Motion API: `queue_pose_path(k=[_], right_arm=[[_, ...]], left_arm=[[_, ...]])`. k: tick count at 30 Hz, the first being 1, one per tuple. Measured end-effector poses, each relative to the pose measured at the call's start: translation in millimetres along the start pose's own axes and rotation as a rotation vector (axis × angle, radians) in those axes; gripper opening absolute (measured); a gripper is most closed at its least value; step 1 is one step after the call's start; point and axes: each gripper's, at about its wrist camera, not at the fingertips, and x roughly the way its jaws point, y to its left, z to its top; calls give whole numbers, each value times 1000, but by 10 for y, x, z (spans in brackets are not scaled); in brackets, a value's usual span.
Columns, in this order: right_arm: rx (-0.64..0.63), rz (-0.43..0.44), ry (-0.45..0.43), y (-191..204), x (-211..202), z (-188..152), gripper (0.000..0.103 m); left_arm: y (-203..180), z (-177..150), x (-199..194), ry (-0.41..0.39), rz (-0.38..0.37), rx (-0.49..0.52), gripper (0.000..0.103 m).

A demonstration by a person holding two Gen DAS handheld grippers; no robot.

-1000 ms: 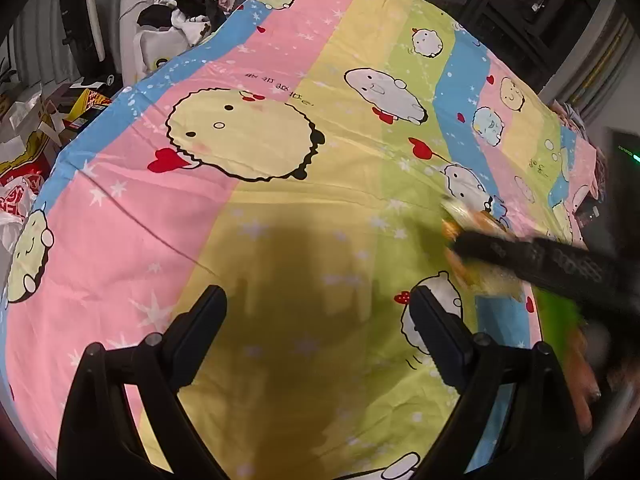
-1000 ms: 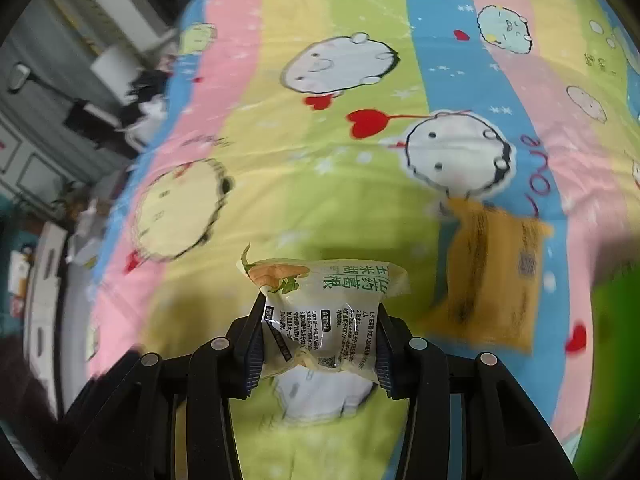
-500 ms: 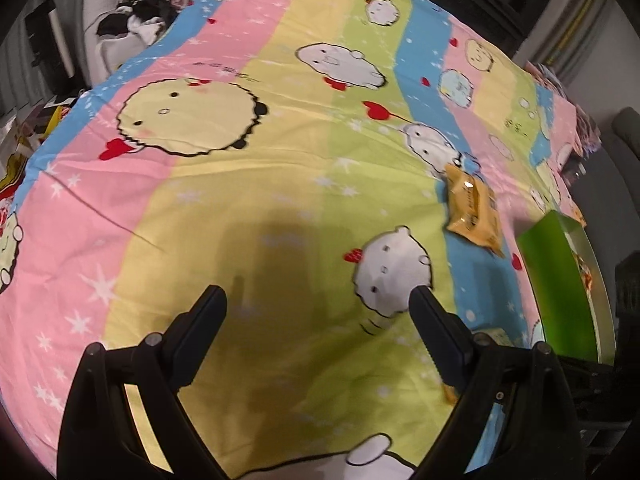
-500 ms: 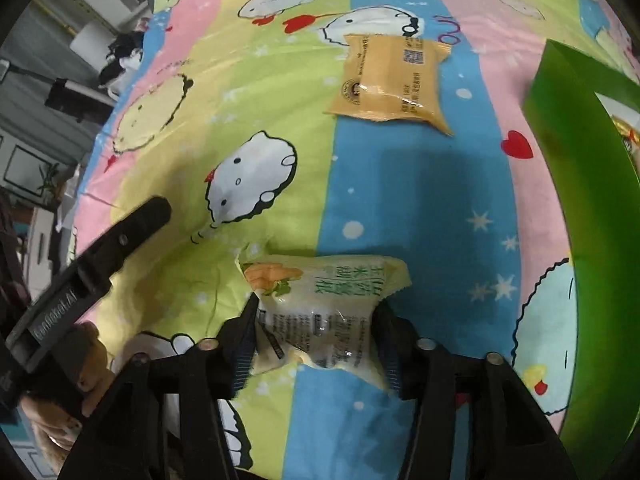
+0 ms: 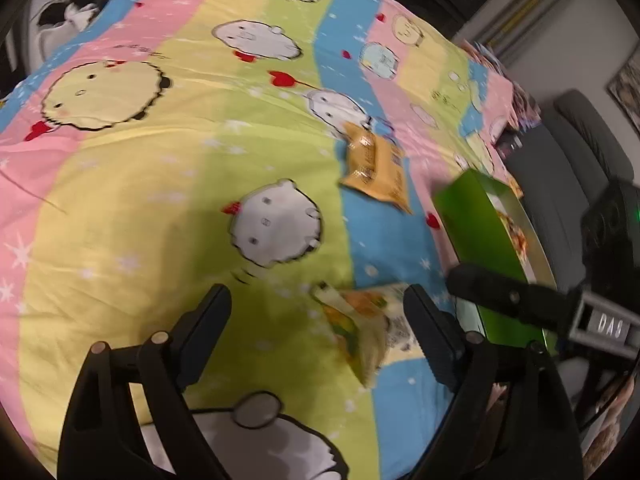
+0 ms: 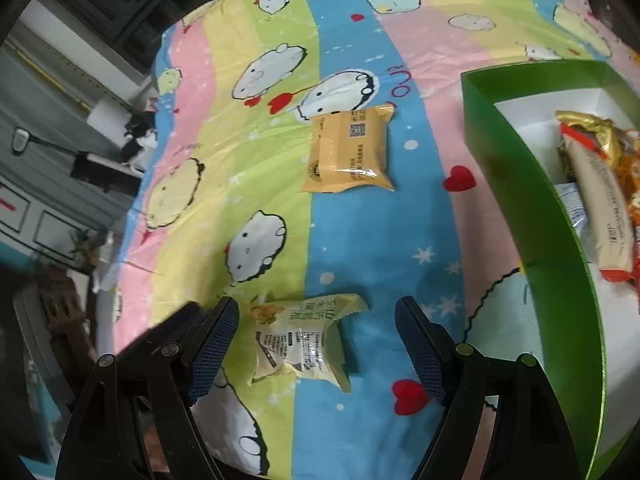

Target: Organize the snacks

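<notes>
Pale yellow-green snack packet lies loose on the striped bedsheet, between my right jaws.

My right gripper has just been opening; its pads stand clear of the packet on both sides, so I have let it go. My left gripper is spread wide too, though its jaws have just been closing a little, and it grasps nothing, with the same packet lying by its right finger. Farther up the sheet, on the blue stripe, rests an orange packet, well apart. Toward the sheet's right edge stands a green box with wrapped snacks inside; its tall wall rises between me and them.
</notes>
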Motion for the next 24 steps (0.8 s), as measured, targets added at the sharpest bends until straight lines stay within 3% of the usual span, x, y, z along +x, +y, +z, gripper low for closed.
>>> queue_pose_path(k=[7, 11, 16, 22, 24], right_arm=[[25, 21, 42, -104, 169, -16, 80], [30, 58, 82, -109, 249, -34, 72], [27, 40, 129, -97, 392, -95, 61], [-5, -10, 113, -48, 455, -141, 57], [-13, -12, 108, -47, 463, -142, 54]], left_arm=[[-166, -121, 192, 74, -31, 18, 74], [-226, -161, 250, 98, -42, 41, 67], [-228, -197, 278, 106, -15, 55, 63], [-307, -241, 351, 94, 62, 123, 56], [-311, -253, 358, 85, 56, 133, 51]])
